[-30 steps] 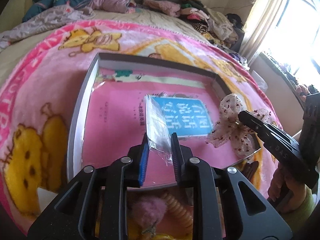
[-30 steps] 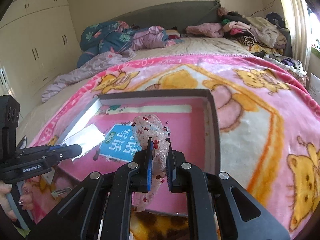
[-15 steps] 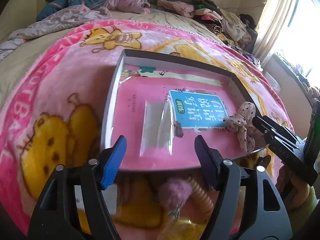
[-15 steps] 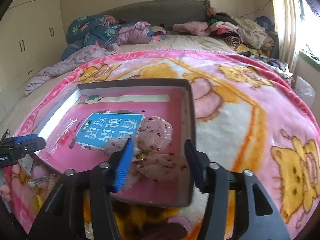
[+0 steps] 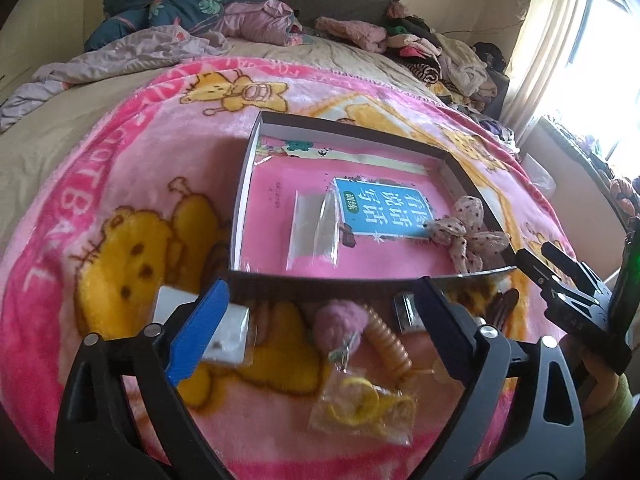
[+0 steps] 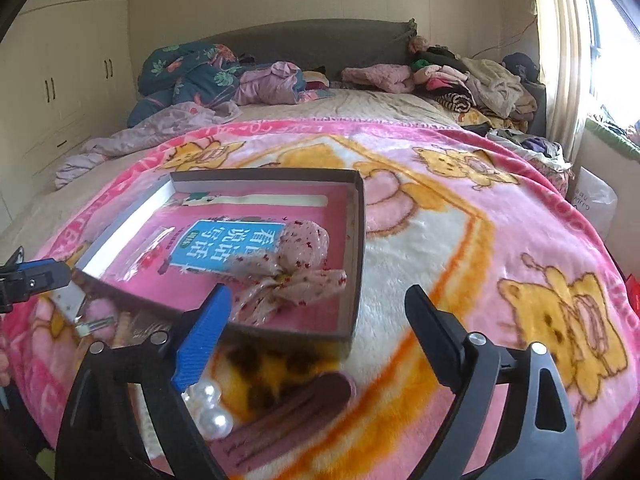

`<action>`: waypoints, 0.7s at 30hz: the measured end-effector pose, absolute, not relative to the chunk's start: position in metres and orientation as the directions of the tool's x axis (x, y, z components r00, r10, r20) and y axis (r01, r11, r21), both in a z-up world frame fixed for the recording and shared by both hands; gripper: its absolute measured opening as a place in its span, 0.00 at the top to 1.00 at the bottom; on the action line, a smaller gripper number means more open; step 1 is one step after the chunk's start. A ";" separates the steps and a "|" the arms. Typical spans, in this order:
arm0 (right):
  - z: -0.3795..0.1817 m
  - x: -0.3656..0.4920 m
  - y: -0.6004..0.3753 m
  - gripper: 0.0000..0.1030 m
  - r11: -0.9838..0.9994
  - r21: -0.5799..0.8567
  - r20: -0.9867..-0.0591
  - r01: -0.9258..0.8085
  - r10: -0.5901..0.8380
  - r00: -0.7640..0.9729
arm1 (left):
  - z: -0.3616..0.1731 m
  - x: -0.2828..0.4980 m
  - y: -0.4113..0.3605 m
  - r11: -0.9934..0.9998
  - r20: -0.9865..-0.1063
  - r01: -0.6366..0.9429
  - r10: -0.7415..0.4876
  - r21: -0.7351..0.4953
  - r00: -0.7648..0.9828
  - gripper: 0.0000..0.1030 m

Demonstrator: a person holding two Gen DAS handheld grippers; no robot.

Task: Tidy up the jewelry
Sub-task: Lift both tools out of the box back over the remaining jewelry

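A shallow grey box [image 5: 244,184] with a pink lining lies on the pink blanket. In it lie a clear plastic bag [image 5: 316,226] and a floral fabric bow [image 5: 466,234], also in the right wrist view [image 6: 288,276]. My left gripper [image 5: 320,312] is open and empty, hovering over loose pieces in front of the box: a pink pompom [image 5: 340,322], an orange spiral hair tie [image 5: 386,344], a bag of yellow rings [image 5: 360,404], a white card [image 5: 224,332]. My right gripper [image 6: 316,320] is open and empty above a pearl clip [image 6: 210,408] and a mauve hair clip [image 6: 288,416].
A blue booklet [image 5: 380,208] lies inside the box. Piled clothes and bedding [image 6: 460,76] lie along the headboard. A wardrobe [image 6: 60,80] stands at the left; a window [image 5: 600,40] and the bed edge are at the right.
Both grippers opened, dropped the plastic bag and the fabric bow into the box, and pulled back toward the near side of the blanket.
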State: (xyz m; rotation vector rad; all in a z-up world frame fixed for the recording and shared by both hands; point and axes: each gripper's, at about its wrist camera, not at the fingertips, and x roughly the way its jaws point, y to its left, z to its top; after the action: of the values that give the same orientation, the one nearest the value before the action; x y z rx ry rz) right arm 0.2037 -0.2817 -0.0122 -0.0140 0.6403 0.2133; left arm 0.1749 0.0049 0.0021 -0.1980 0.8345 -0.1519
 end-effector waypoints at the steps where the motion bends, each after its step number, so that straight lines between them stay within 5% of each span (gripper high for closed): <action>1: -0.011 0.199 -0.283 0.16 0.978 0.053 -0.592 -0.203 0.194 0.782 | 0.002 0.172 0.004 0.971 -0.718 0.057 -0.212 -0.233 0.663 0.16; 21: -0.001 0.134 -0.272 0.16 0.966 0.023 -0.602 -0.258 0.219 0.768 | 0.001 0.124 0.009 0.973 -0.712 0.055 -0.201 -0.222 0.673 0.16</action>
State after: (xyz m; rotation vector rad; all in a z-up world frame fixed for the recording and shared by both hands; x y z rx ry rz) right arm 0.1341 -0.2723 -0.0011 -0.0622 0.6458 0.2590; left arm 0.1240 0.0092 0.0011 -0.1881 0.8214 -0.1451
